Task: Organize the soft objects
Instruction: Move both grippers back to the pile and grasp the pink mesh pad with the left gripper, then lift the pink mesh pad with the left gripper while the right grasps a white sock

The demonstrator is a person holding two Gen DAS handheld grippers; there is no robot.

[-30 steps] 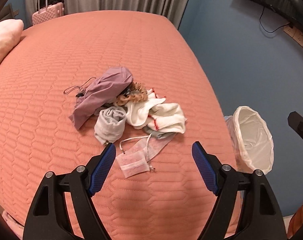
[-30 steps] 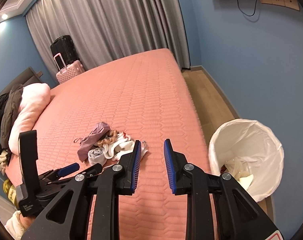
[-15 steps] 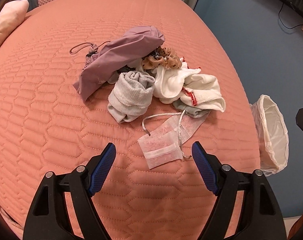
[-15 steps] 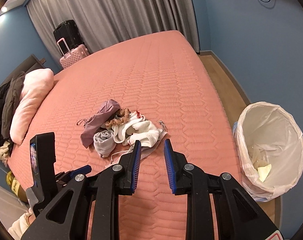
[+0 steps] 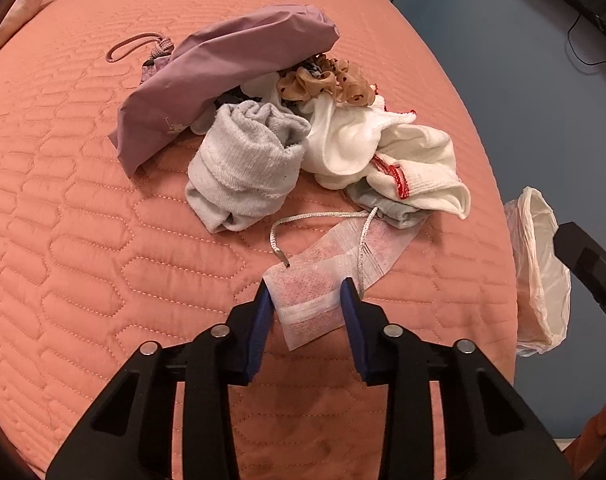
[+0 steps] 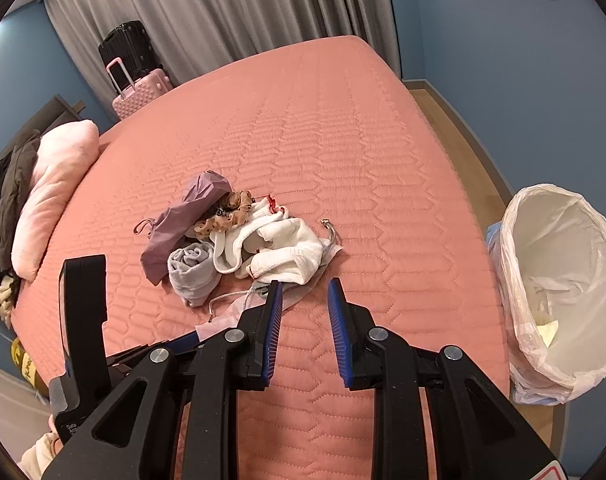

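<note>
A pile of soft things lies on the pink bed (image 5: 83, 220): a purple drawstring bag (image 5: 223, 64), a rolled grey sock (image 5: 243, 168), white socks with red trim (image 5: 383, 152), a brown dotted scrunchie (image 5: 327, 84) and a flat white mesh pouch (image 5: 307, 280) with a silver cord. My left gripper (image 5: 305, 296) is down at the bed with its jaws narrowed to the pouch's width; the fingertips touch its two side edges and the pouch lies flat, uncrumpled. My right gripper (image 6: 303, 300) hovers above the bed to the right of the pile, a narrow gap between its fingers, holding nothing.
A bin with a white liner (image 6: 559, 280) stands on the floor beside the bed's right edge. A pink pillow (image 6: 51, 196) and dark clothes lie at the left. Suitcases (image 6: 139, 88) stand by the grey curtain. The far half of the bed is bare quilt.
My left gripper came down and forward onto the mesh pouch and narrowed its jaws from wide apart to the pouch's width. The right gripper moved closer to the pile, its gap unchanged.
</note>
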